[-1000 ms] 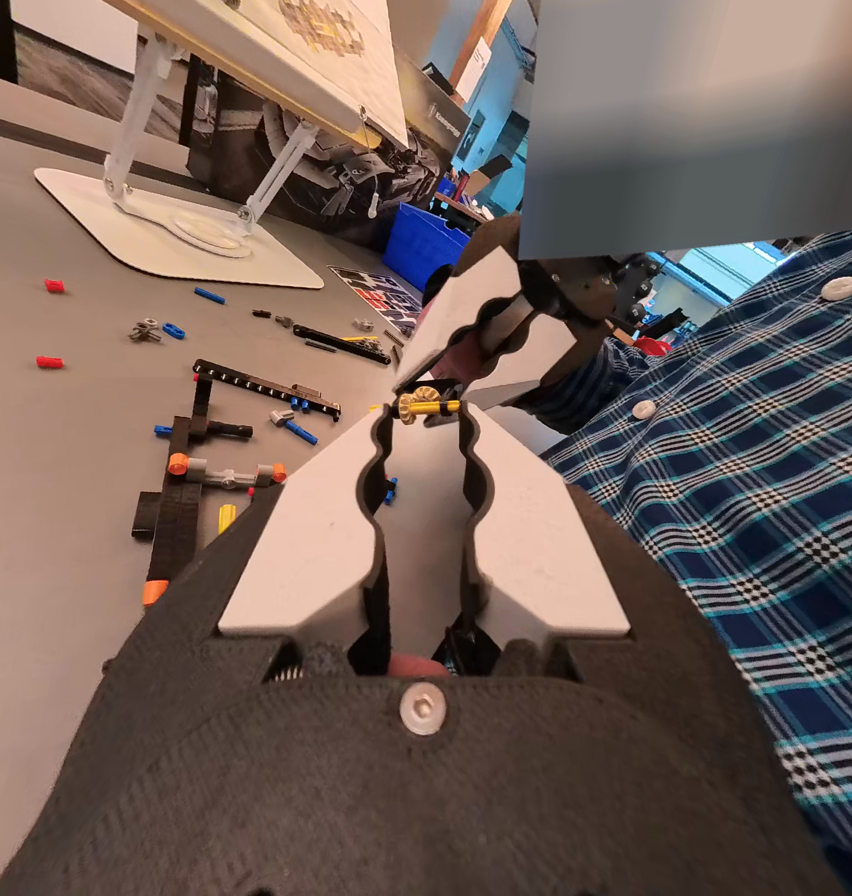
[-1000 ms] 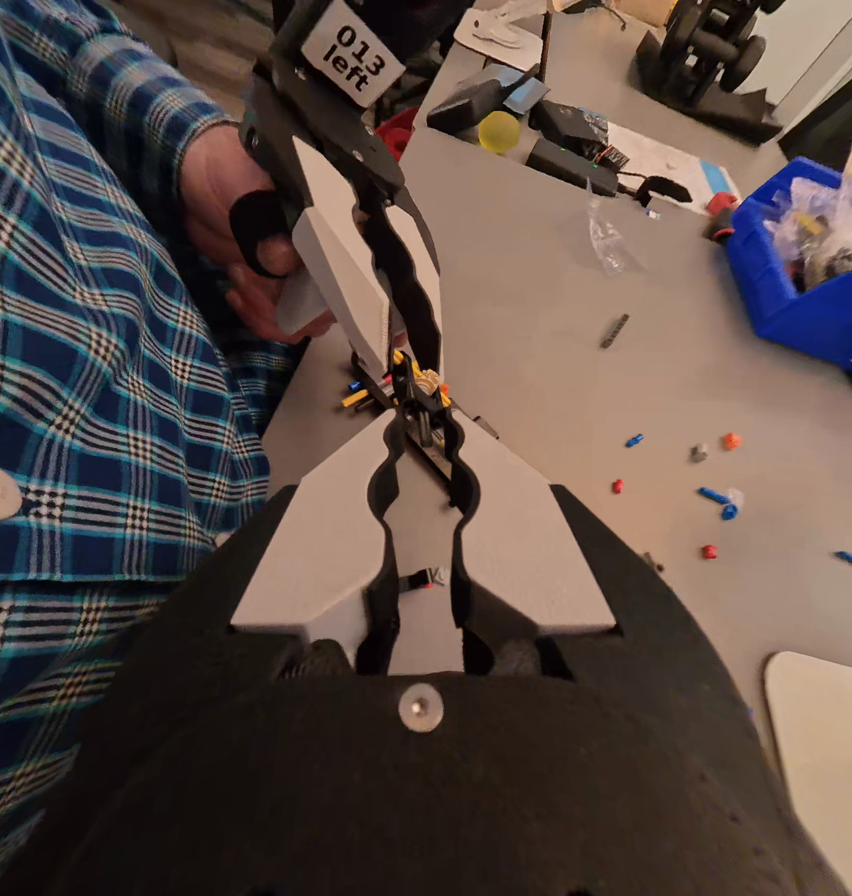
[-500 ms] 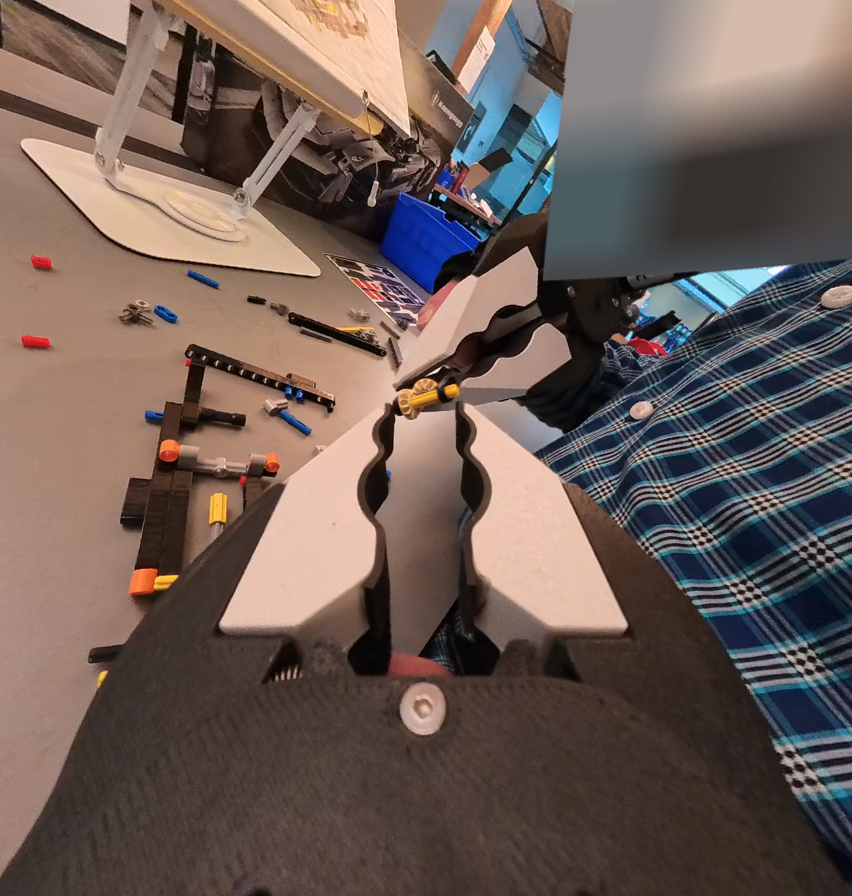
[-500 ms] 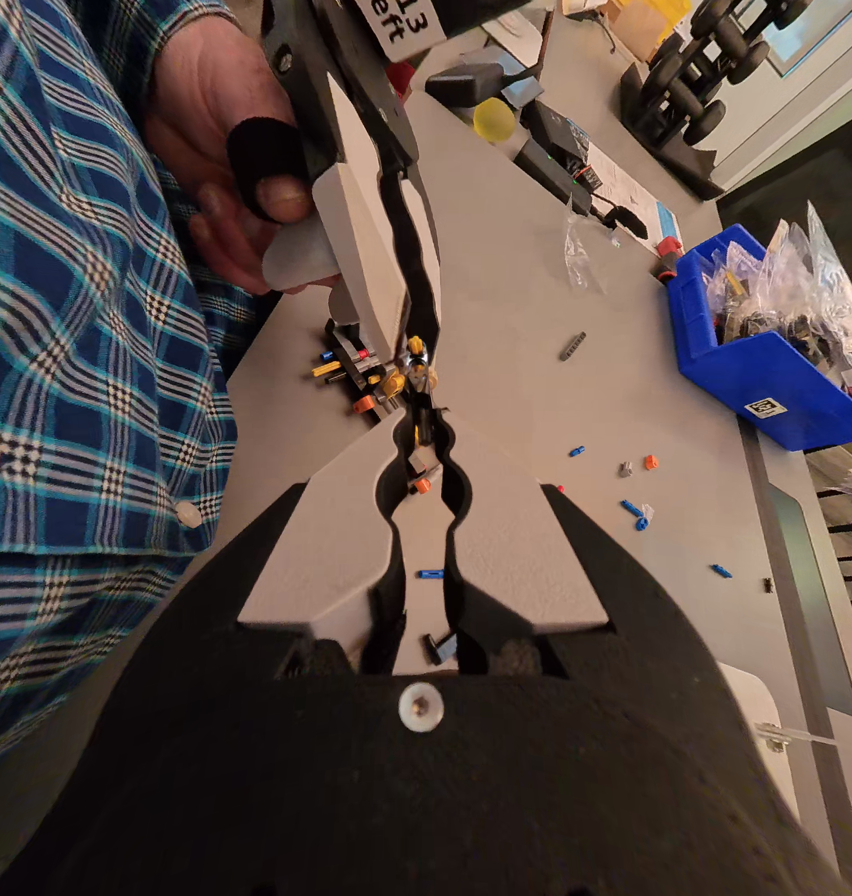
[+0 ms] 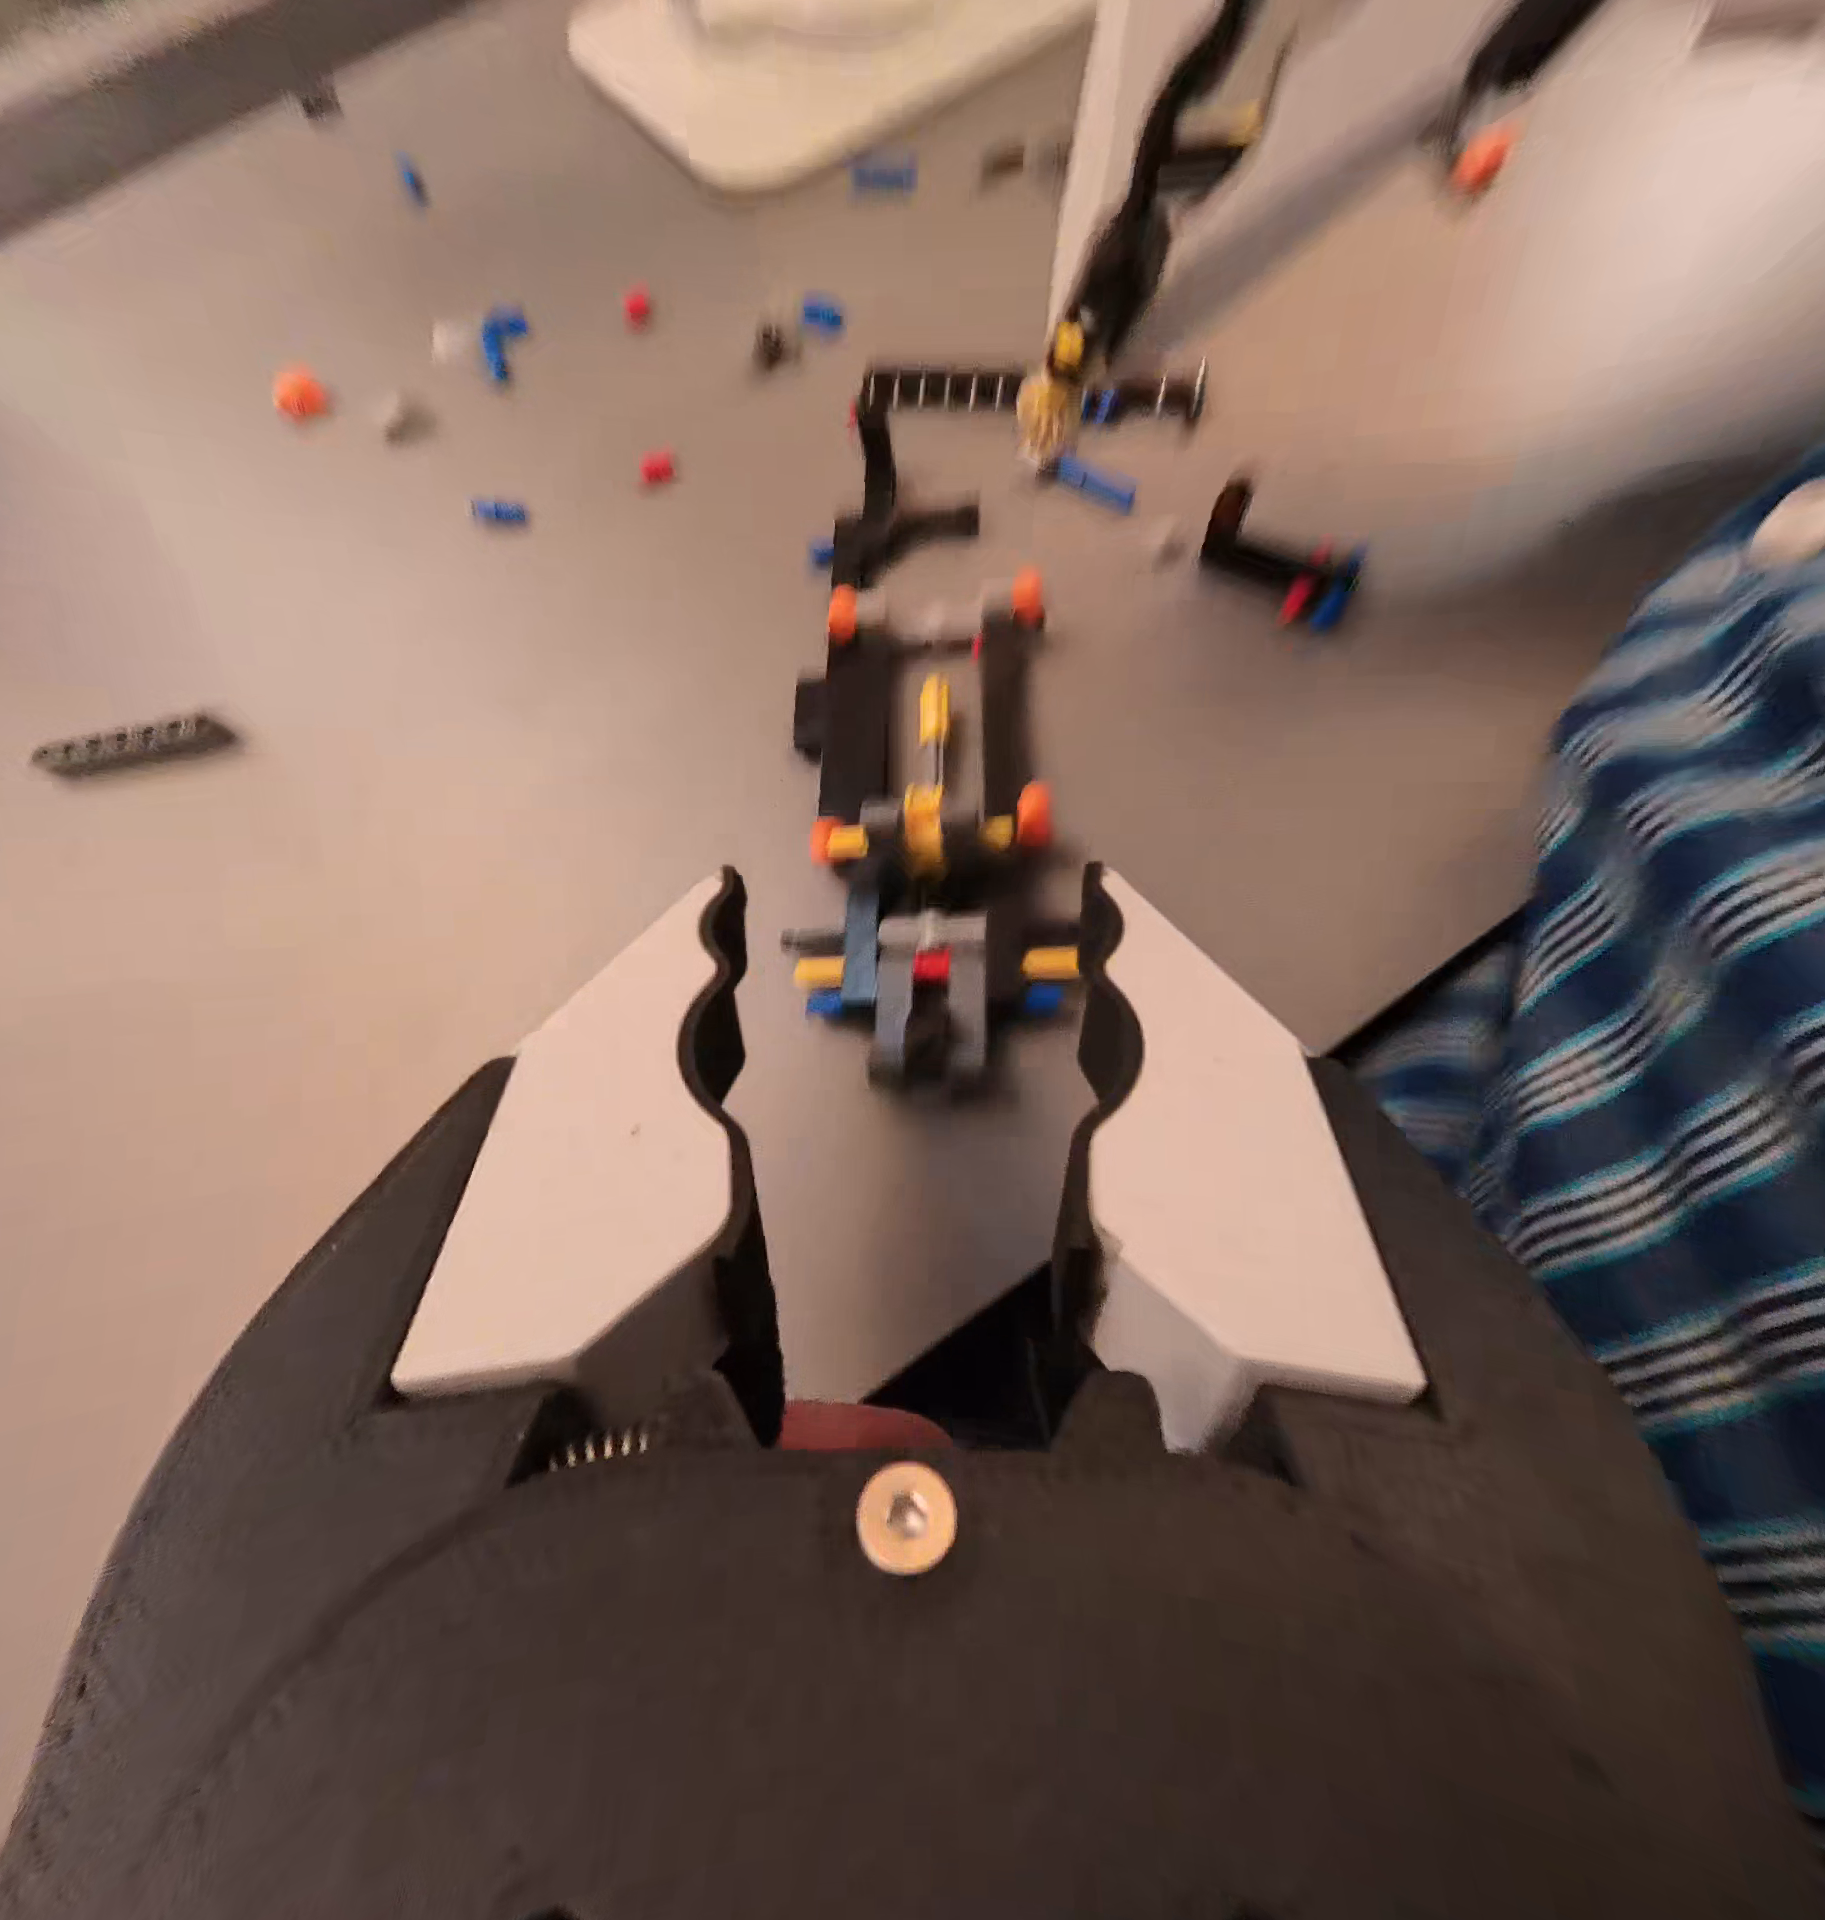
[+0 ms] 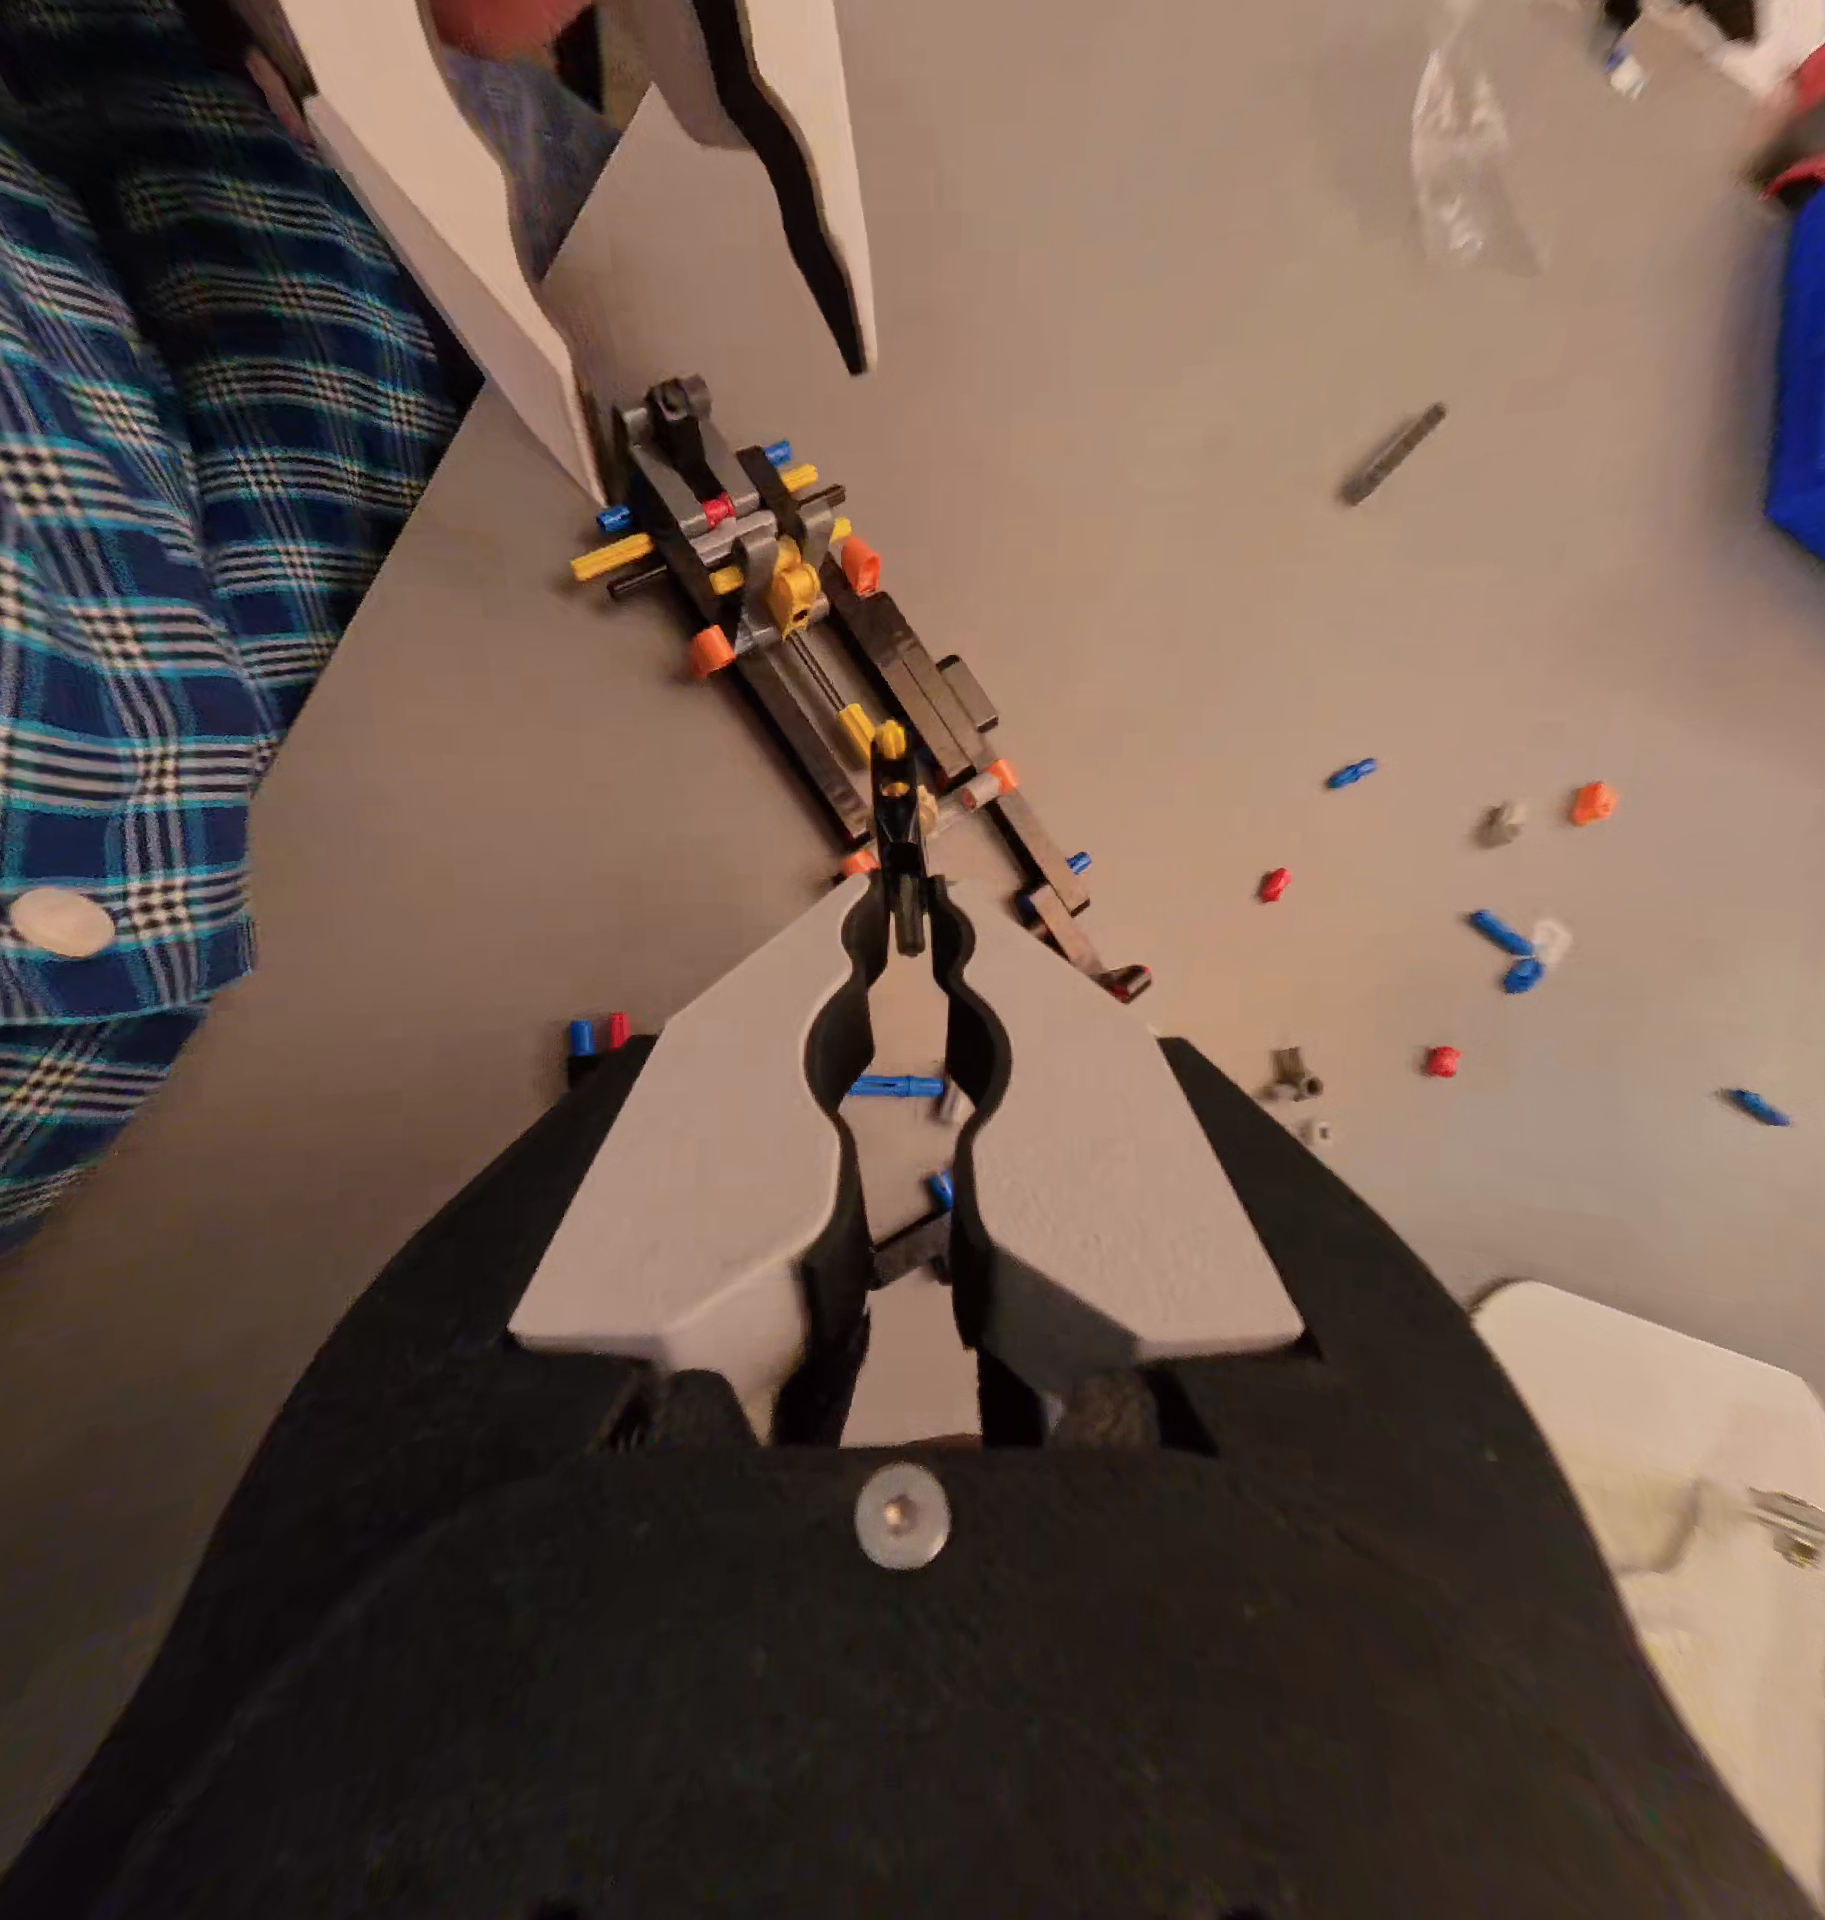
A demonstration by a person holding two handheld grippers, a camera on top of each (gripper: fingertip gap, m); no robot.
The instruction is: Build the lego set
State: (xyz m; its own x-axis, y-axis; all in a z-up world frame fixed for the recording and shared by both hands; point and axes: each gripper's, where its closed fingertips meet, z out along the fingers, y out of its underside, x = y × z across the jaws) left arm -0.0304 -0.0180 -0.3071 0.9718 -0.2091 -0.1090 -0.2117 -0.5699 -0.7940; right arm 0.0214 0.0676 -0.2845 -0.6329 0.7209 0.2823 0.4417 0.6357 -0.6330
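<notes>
Left gripper (image 5: 908,883) gapes above the chassis (image 5: 923,727) near the table edge (image 5: 1407,997); right gripper (image 6: 900,894) pinches a small axle piece (image 6: 897,821).

The table (image 6: 1147,416) is plain grey. On it the lego frame (image 6: 783,623) is mostly black and dark grey, with orange caps, yellow and blue pins, a yellow joint and one small red piece. Loose pieces (image 6: 1500,935) lying around it are blue, red, orange and pale grey. The bin (image 6: 1822,416) is bright blue. The shirt (image 6: 160,468) is a navy, teal and white plaid. Both grippers have pale grey fingers (image 5: 596,1164) lined in black on black bodies. The small part (image 6: 900,821) in the right one looks black with a yellow tip, though blur softens it.
</notes>
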